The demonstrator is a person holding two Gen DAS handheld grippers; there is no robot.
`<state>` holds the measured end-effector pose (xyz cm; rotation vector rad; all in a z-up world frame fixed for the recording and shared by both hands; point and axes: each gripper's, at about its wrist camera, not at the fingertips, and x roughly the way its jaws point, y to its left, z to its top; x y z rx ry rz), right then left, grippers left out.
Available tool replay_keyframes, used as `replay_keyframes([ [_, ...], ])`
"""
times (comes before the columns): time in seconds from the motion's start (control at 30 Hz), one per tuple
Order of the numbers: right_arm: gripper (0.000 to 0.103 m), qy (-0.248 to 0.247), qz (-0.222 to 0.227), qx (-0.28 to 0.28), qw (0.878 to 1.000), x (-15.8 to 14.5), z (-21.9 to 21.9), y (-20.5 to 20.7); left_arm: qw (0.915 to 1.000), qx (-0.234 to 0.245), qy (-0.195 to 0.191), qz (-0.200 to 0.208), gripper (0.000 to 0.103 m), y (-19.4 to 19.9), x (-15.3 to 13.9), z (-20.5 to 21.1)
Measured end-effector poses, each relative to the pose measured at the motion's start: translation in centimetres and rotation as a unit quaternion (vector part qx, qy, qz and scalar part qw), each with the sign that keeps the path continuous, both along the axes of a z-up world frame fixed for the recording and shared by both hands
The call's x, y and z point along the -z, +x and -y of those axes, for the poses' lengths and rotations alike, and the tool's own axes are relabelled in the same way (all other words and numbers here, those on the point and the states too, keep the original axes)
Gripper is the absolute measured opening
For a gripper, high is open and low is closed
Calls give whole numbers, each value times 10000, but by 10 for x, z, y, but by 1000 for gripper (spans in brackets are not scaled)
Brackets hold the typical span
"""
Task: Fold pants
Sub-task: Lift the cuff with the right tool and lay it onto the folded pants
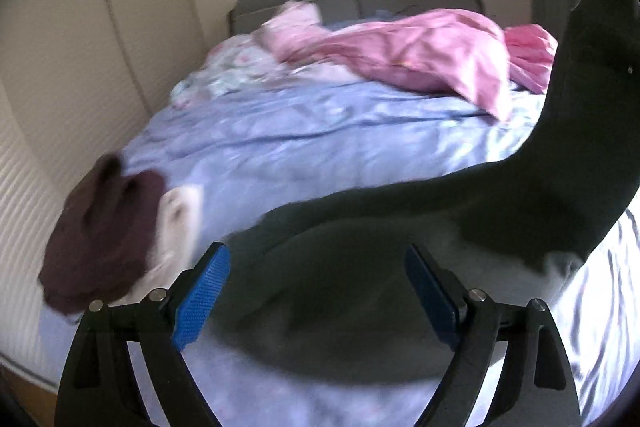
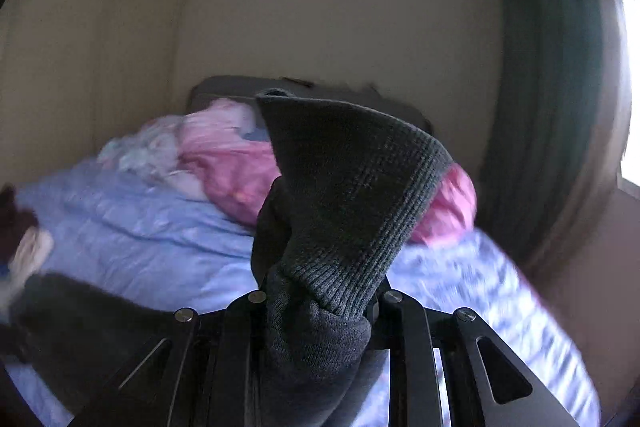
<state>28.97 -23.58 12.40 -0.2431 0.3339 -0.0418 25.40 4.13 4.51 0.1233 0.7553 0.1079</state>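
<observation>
Right gripper (image 2: 320, 303) fingertips buried under bunched ribbed cuff of dark pants (image 2: 348, 195); pads unseen. Pants leg (image 1: 592, 99) cut off at right edge in left wrist view. Maroon garment (image 1: 104, 235) motion-blurred, kind unclear. Pink bedding (image 1: 420, 55) smeared. Bed (image 1: 280, 131) far side behind headboard hidden.

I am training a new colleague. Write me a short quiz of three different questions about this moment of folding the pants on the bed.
1. True or false: the right gripper is shut on the dark pants.
2. Which colour are the pads on the left gripper fingers? A) red B) blue C) white
3. Fill in: the pink cloth lies on the ____ bedcover.

Key: 1 true; 2 B; 3 light blue
</observation>
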Motion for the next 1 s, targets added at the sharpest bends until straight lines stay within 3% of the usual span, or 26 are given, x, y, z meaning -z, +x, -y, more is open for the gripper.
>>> replay_keyframes([
  [0.07, 24, -427, 31, -235, 9988, 4, -47, -9, 9999, -147, -25, -41, 89, -18, 4, -31],
  [0.27, 23, -763, -25, -715, 9945, 33, -155, -25, 9978, -541, -208, -310, 89, -61, 29, -102],
  [0.53, 23, -1103, -465, -1282, 9845, 108, -270, -29, 9900, -1154, -520, -626, 89, -94, 64, -171],
  [0.67, 24, -1381, -697, -1219, 9804, 151, -306, -30, 9879, -1348, -433, -633, 89, -103, 71, -187],
  [0.77, 31, -1741, -675, -998, 9773, 170, -318, -34, 9877, -1437, -292, -545, 89, -106, 69, -193],
  [0.8, 51, -1847, -641, -1004, 9755, 173, -321, -38, 9875, -1461, -282, -522, 89, -108, 69, -195],
  [0.83, 82, -1820, -631, -1235, 9735, 173, -324, -44, 9870, -1495, -302, -499, 89, -109, 68, -198],
  [0.87, 89, -1721, -581, -1500, 9719, 171, -326, -52, 9864, -1537, -350, -475, 89, -110, 66, -201],
  [1.0, 91, -2129, 171, -2109, 9539, 160, -345, -99, 9848, -1658, -384, -342, 89, -116, 57, -208],
])
